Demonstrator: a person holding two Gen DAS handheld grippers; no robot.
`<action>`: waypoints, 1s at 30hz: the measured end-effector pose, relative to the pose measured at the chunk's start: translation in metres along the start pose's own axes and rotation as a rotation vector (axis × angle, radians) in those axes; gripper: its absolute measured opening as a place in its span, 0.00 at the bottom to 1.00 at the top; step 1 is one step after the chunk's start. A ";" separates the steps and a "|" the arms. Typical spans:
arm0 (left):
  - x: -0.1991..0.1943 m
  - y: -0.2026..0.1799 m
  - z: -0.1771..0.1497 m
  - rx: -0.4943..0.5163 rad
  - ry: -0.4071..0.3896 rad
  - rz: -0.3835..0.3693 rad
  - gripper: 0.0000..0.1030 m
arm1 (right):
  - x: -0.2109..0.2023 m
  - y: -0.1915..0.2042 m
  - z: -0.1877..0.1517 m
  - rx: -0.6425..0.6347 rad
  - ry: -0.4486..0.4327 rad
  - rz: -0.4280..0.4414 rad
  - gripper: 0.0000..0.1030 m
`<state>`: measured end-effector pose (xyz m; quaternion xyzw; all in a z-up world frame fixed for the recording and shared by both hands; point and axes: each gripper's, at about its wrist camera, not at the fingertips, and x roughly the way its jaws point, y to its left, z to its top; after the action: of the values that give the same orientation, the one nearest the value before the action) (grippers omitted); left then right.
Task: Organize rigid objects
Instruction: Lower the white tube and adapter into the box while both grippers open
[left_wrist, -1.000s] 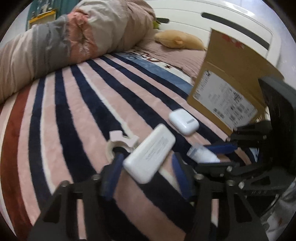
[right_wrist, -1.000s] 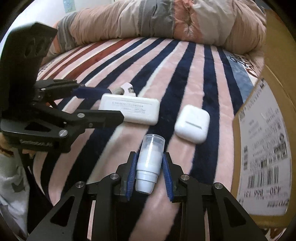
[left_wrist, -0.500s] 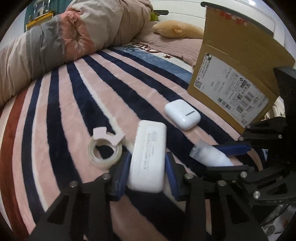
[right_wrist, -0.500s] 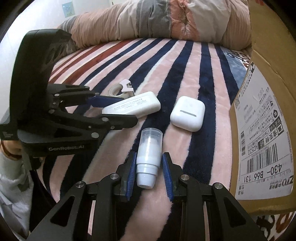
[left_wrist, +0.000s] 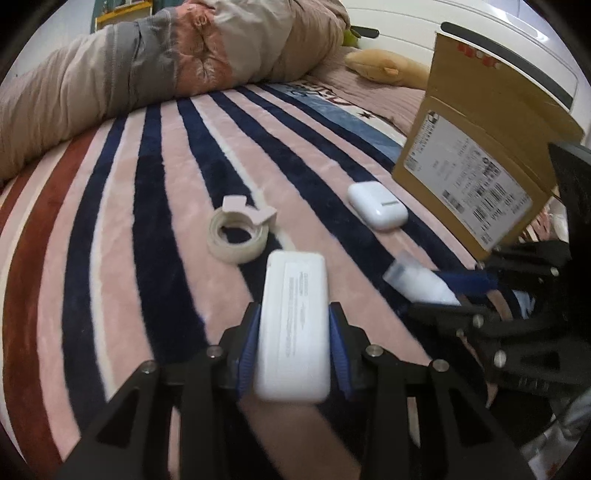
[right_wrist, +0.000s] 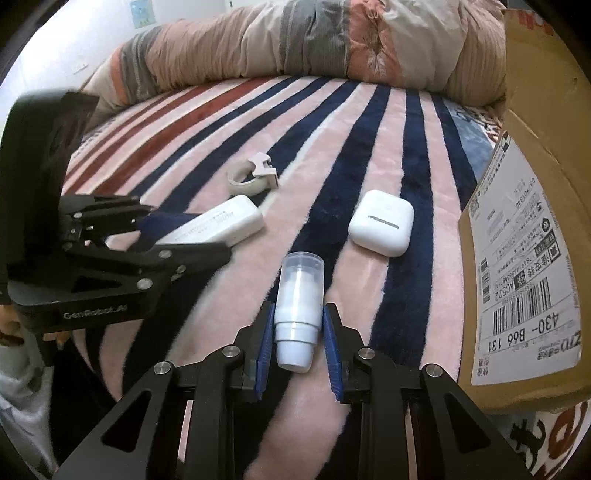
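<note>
My left gripper (left_wrist: 293, 339) is shut on a white power bank (left_wrist: 293, 321), held above the striped blanket; the power bank also shows in the right wrist view (right_wrist: 218, 225). My right gripper (right_wrist: 298, 332) is shut on a small white pump bottle (right_wrist: 299, 295) with a clear cap, also seen in the left wrist view (left_wrist: 417, 278). A white earbud case (right_wrist: 380, 223) lies on the blanket beside the box, also visible in the left wrist view (left_wrist: 376, 205). A tape roll (left_wrist: 238, 234) with a pink tab lies farther back, also in the right wrist view (right_wrist: 251, 177).
A cardboard box (right_wrist: 535, 236) with a shipping label stands at the right, also in the left wrist view (left_wrist: 476, 155). A rolled quilt (right_wrist: 314, 48) lies across the back of the bed. A tan plush toy (left_wrist: 388, 68) rests near the white headboard (left_wrist: 480, 33).
My left gripper closed on the power bank, straightened it between the fingers and pulled it back from the tape roll. My right gripper keeps the pump bottle and has drawn back slightly.
</note>
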<state>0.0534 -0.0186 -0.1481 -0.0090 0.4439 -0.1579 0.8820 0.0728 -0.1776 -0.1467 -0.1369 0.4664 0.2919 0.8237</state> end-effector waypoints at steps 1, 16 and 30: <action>0.002 -0.001 0.001 0.002 -0.006 0.008 0.32 | 0.001 0.001 0.000 -0.003 -0.007 -0.007 0.21; -0.092 -0.009 0.024 -0.007 -0.157 0.032 0.31 | -0.083 0.024 0.027 -0.074 -0.217 0.052 0.20; -0.134 -0.149 0.130 0.188 -0.258 -0.134 0.31 | -0.194 -0.109 0.001 0.113 -0.410 -0.175 0.20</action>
<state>0.0406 -0.1380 0.0584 0.0239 0.3087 -0.2546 0.9161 0.0632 -0.3318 0.0130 -0.0685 0.2914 0.2148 0.9297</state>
